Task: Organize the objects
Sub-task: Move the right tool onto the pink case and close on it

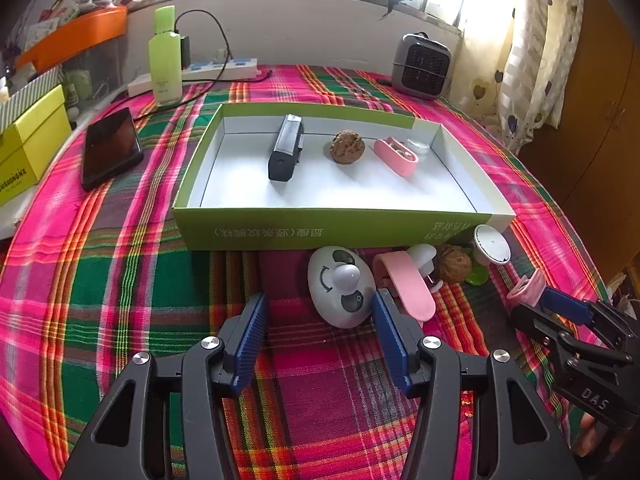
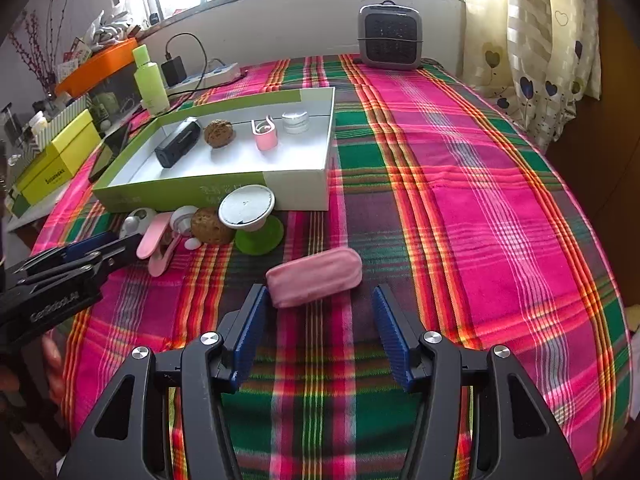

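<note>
A green box lid (image 1: pixel 320 228) (image 2: pixel 296 192) holds a black device (image 1: pixel 285 148), a walnut (image 1: pixel 347 147), a pink clip (image 1: pixel 396 156) and a small clear jar (image 2: pixel 295 121). In front of it lie a white egg-shaped gadget (image 1: pixel 340 286), a pink clip (image 1: pixel 410 284), a second walnut (image 1: pixel 452 263) and a white-topped green stand (image 2: pixel 250 216). My left gripper (image 1: pixel 320 320) is open, its right finger beside the gadget. My right gripper (image 2: pixel 318 320) is open just behind a pink pouch (image 2: pixel 316 276); it also shows in the left wrist view (image 1: pixel 560 304).
A plaid cloth (image 2: pixel 460 200) covers the table. A phone (image 1: pixel 110 148), a green bottle (image 1: pixel 164 56), a power strip (image 1: pixel 208 72) and yellow boxes (image 1: pixel 28 148) are at the left. A grey heater (image 2: pixel 390 36) stands at the back.
</note>
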Demonstrator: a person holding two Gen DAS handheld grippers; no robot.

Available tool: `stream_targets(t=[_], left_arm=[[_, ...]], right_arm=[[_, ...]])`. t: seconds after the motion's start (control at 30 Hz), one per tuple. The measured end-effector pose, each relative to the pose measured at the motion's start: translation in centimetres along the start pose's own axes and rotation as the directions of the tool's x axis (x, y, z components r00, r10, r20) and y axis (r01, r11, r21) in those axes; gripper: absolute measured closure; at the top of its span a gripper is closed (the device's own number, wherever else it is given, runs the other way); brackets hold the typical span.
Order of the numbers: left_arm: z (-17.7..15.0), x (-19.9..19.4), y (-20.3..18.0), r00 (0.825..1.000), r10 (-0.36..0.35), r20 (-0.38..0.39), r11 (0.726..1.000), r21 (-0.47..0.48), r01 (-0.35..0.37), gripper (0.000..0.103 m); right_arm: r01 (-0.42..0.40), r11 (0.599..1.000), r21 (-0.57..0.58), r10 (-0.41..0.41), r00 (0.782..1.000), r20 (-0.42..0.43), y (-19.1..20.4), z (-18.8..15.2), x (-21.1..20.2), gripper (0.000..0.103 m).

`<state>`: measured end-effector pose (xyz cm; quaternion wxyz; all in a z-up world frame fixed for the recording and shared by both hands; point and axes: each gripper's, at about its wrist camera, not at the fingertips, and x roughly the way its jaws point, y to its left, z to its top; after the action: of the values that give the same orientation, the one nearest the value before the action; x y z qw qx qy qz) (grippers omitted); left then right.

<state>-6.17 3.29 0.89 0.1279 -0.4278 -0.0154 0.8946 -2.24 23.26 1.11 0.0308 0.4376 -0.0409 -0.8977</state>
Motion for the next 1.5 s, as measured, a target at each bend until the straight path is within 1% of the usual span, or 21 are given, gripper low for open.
stream_targets(t=[0.07, 0.13, 0.23, 0.3, 0.37, 0.53, 0.67, 0.8, 0.93, 0.97, 1.03, 1.1, 1.13, 1.2, 1.27, 1.3, 1.4, 1.5], left_arm=[[0.1, 0.1, 0.0, 1.000, 0.003, 0.002, 1.000, 0.004, -0.003, 0.050], [0.2, 0.2, 0.0, 1.000, 0.011, 0.004, 1.000, 0.007, -0.011, 0.050], [0.3, 0.4, -0.2, 1.000, 0.019, 0.004, 1.000, 0.015, -0.019, 0.049], [0.3, 0.4, -0.2, 1.000, 0.021, 0.004, 1.000, 0.017, -0.021, 0.049], [0.2, 0.4, -0.2, 1.000, 0.018, 0.004, 1.000, 0.014, -0.018, 0.049], [0.3, 0.4, -0.2, 1.000, 0.021, 0.004, 1.000, 0.017, -0.021, 0.049], [0.3, 0.4, -0.1, 1.000, 0.023, 0.004, 1.000, 0.013, -0.023, 0.049], [0.4, 0.5, 0.2, 0.999, 0.032, 0.005, 0.999, 0.003, -0.032, 0.049], [0.6, 0.6, 0.6, 0.999, 0.051, 0.004, 0.999, -0.007, -0.051, 0.049], [0.6, 0.6, 0.7, 0.999, 0.050, 0.004, 0.999, -0.010, -0.050, 0.049], [0.6, 0.6, 0.8, 0.999, 0.044, 0.004, 0.999, -0.015, -0.044, 0.049], [0.6, 0.5, 0.9, 0.999, 0.039, 0.006, 0.999, -0.019, -0.039, 0.049], [0.6, 0.5, 1.0, 0.999, 0.038, 0.006, 0.999, -0.020, -0.037, 0.049], [0.6, 0.5, 1.0, 0.999, 0.037, 0.006, 0.999, -0.020, -0.037, 0.051], [0.6, 0.5, 1.0, 0.999, 0.047, 0.006, 0.999, -0.017, -0.047, 0.057], [0.6, 0.5, 1.1, 0.999, 0.052, 0.005, 0.999, -0.017, -0.052, 0.059], [0.6, 0.3, 1.3, 0.999, 0.052, 0.006, 0.998, -0.018, -0.052, 0.064], [0.4, 0.1, 1.3, 0.998, 0.055, 0.007, 0.998, -0.008, -0.055, 0.066]], right_arm=[[-0.032, 0.999, 0.007, 0.032, 0.999, -0.005, -0.3, -0.2, -0.1, 0.048], [-0.034, 0.999, 0.028, 0.034, 0.999, 0.003, -0.5, -0.2, -0.2, 0.048], [-0.065, 0.996, 0.062, 0.063, 0.998, 0.023, -0.5, 0.0, -0.3, 0.048], [-0.066, 0.996, 0.059, 0.064, 0.997, 0.037, -0.1, 0.2, -0.3, 0.048], [-0.068, 0.996, 0.057, 0.066, 0.997, 0.034, 0.3, 0.4, 0.0, 0.048], [-0.055, 0.997, 0.058, 0.053, 0.998, 0.033, 0.6, 0.8, 0.6, 0.048], [-0.008, 0.998, 0.063, 0.006, 1.000, 0.026, 0.4, 1.3, 1.1, 0.048], [0.017, 0.999, 0.044, -0.019, 0.999, 0.033, 0.2, 1.2, 1.3, 0.049], [0.029, 0.999, 0.040, -0.030, 0.999, 0.038, -0.2, 1.2, 1.1, 0.061], [0.029, 0.999, 0.038, -0.030, 0.999, 0.037, -0.2, 1.2, 1.1, 0.063], [0.032, 0.999, 0.033, -0.033, 0.999, 0.033, -0.4, 1.2, 1.1, 0.069], [0.033, 0.999, 0.031, -0.034, 0.999, 0.032, -0.6, 1.1, 1.1, 0.073], [0.034, 0.999, 0.027, -0.034, 0.999, 0.031, -0.6, 1.1, 1.1, 0.076], [0.037, 0.999, 0.014, -0.037, 0.999, 0.031, -0.6, 1.1, 1.1, 0.078], [0.035, 0.999, 0.007, -0.035, 0.999, 0.030, -0.6, 1.0, 1.0, 0.080], [0.033, 0.999, 0.001, -0.033, 0.999, 0.030, -0.6, 1.0, 1.0, 0.084], [0.023, 0.999, -0.022, -0.022, 0.999, 0.028, -0.4, 0.9, 1.0, 0.084], [0.011, 0.999, -0.047, -0.010, 1.000, 0.026, -0.1, 0.7, 0.9, 0.084]])
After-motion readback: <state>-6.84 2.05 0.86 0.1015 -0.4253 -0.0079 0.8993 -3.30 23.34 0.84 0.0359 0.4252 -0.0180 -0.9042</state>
